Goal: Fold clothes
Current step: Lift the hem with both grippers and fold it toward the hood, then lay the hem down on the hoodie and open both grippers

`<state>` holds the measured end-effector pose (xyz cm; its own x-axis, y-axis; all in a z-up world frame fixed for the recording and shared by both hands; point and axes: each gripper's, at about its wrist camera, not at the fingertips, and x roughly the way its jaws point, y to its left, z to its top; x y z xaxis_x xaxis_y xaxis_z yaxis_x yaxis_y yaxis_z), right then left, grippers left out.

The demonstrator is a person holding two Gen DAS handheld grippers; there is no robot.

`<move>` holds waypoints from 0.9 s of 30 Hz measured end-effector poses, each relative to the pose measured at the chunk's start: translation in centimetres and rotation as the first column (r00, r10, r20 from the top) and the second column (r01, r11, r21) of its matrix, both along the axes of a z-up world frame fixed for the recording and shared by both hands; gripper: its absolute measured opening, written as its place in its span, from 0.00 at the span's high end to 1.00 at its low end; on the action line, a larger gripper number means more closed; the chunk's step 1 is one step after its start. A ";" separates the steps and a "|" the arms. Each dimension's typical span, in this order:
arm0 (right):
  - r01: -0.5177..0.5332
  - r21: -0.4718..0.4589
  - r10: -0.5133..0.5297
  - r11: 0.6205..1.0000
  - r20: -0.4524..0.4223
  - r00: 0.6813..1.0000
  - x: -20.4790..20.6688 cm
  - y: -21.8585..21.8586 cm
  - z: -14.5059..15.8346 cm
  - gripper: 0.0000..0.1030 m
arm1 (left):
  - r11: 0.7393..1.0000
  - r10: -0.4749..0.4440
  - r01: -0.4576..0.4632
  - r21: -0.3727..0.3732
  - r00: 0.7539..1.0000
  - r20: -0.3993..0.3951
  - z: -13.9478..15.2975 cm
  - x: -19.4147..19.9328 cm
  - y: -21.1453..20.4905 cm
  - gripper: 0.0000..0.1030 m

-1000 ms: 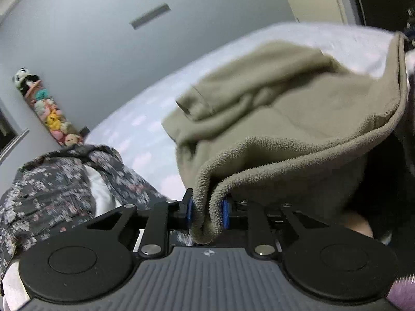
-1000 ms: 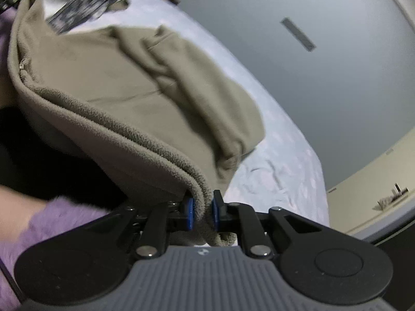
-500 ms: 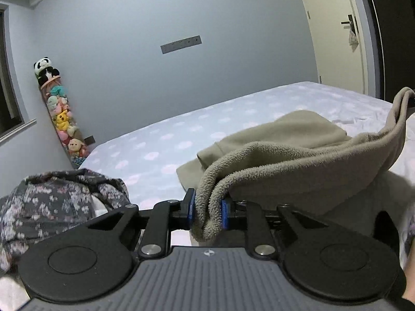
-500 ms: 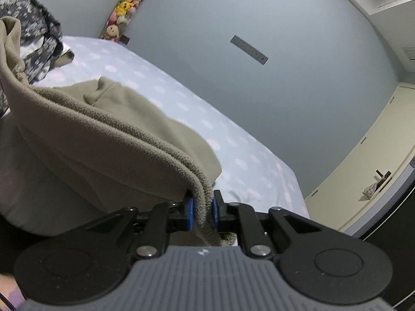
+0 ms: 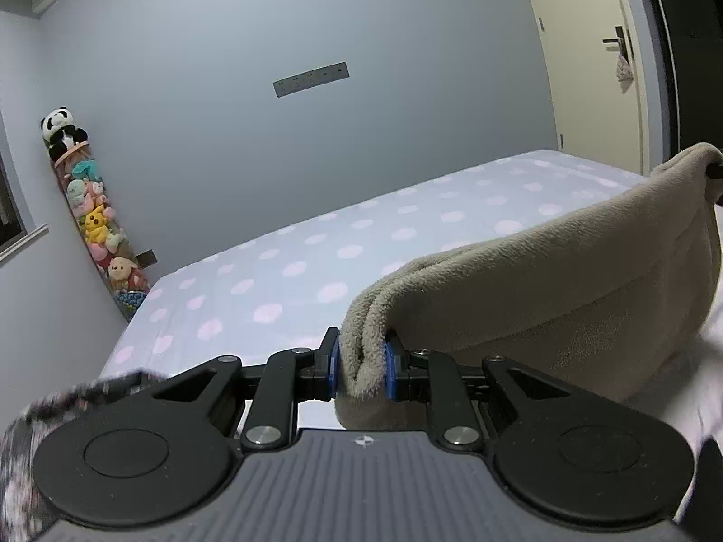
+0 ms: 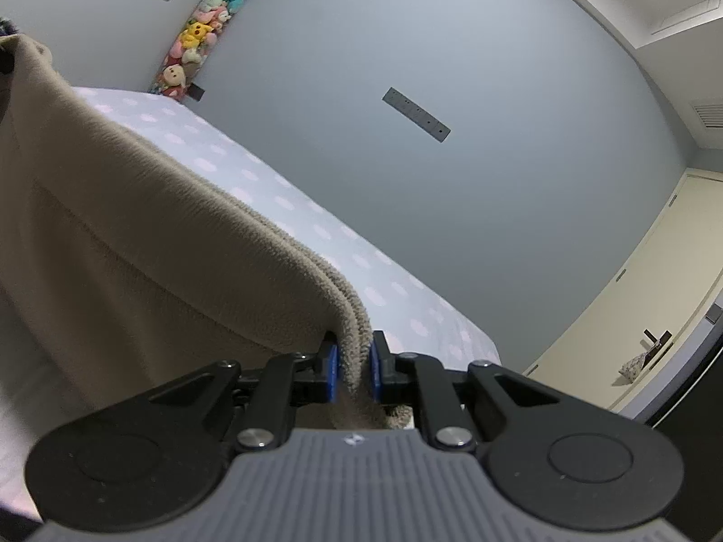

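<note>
Bedroom | a tan fleece top (image 5: 565, 289) hung above the bed (image 5: 316, 266), its thick doubled edge pinched tight by the left gripper (image 5: 360, 370) and right gripper (image 6: 354, 372) | soft, limp, bulky; likely best held by the edge corners.

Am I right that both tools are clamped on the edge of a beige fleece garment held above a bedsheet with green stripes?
Not quite: the bedsheet has pale pink dots, not green stripes, as the left wrist view shows. The left tool and right tool are indeed clamped on the beige fleece garment.
</note>
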<state>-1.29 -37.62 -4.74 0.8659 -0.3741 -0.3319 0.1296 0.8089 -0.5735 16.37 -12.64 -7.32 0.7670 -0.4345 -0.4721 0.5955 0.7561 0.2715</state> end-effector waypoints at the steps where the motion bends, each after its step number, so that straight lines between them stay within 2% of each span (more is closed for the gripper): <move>1: 0.001 -0.001 -0.001 1.000 0.001 1.000 1.2 -0.6 0.4 0.85 | 1.000 0.001 -0.001 0.001 1.000 -0.004 0.2 1.1 -0.6 0.84; 6: -0.006 0.024 0.006 1.000 -0.020 1.000 8.1 -3.8 1.4 0.85 | 0.999 0.015 -0.014 0.030 0.998 -0.057 -0.3 7.1 -4.0 0.84; 10: -0.030 0.019 0.031 0.999 -0.086 0.996 14.4 -5.9 -0.1 0.85 | 0.995 0.020 -0.007 0.103 0.992 -0.128 -3.3 12.6 -6.6 0.83; 14: -0.023 0.043 0.029 0.999 -0.158 0.987 20.4 -6.9 -3.6 0.84 | 0.986 0.027 0.004 0.168 0.982 -0.186 -7.6 17.3 -9.0 0.83; 18: 0.023 0.106 0.002 0.994 -0.224 0.975 25.5 -8.5 -7.9 0.84 | 0.982 0.055 -0.006 0.190 0.966 -0.254 -12.0 21.1 -10.8 0.83; 23: 0.062 0.191 -0.005 0.980 -0.286 0.958 29.1 -10.3 -12.1 0.84 | 0.976 0.064 0.007 0.217 0.946 -0.318 -15.9 23.7 -11.9 0.80; 27: 0.084 0.246 0.000 0.966 -0.321 0.947 30.9 -10.6 -14.9 0.84 | 0.980 0.062 0.017 0.199 0.919 -0.389 -18.9 25.0 -12.1 0.76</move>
<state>29.57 -48.19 -19.66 0.6863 -0.2754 -0.6732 0.0128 0.9300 -0.3673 41.41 -24.73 -26.18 0.5120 -0.2886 -0.8091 0.6673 0.7267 0.1630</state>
